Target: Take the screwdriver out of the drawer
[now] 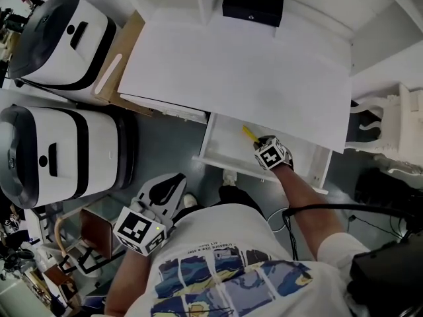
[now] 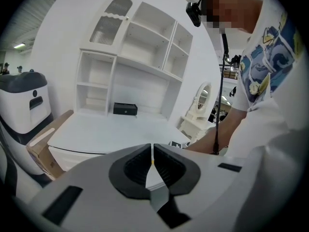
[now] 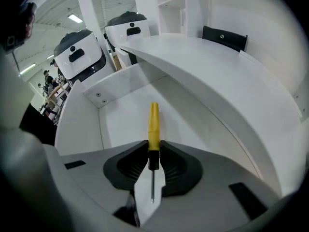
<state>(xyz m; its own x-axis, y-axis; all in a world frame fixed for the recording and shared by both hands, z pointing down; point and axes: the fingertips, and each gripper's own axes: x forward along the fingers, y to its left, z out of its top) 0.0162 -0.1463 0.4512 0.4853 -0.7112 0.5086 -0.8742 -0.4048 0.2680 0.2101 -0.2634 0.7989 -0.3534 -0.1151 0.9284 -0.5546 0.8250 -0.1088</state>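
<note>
A yellow-handled screwdriver (image 3: 153, 129) with a black collar and thin metal shaft is clamped between the pads of my right gripper (image 3: 153, 148); its handle sticks out past the fingertips, above the floor of the open white drawer (image 3: 120, 120). In the head view my right gripper (image 1: 259, 144) reaches down into the drawer (image 1: 221, 140) under the white desk's (image 1: 238, 65) front edge, and the yellow screwdriver (image 1: 249, 134) shows at its tip. My left gripper (image 1: 170, 185) hangs low at the left, away from the drawer. Its jaws are together around nothing (image 2: 152, 152).
A black box (image 1: 252, 6) sits at the back of the desk under a white shelf unit (image 2: 140, 57). Two white-and-black machines (image 1: 59, 38) (image 1: 59, 150) and a cardboard sheet (image 1: 119, 65) stand left of the desk. An ornate white chair (image 1: 390, 124) stands to the right.
</note>
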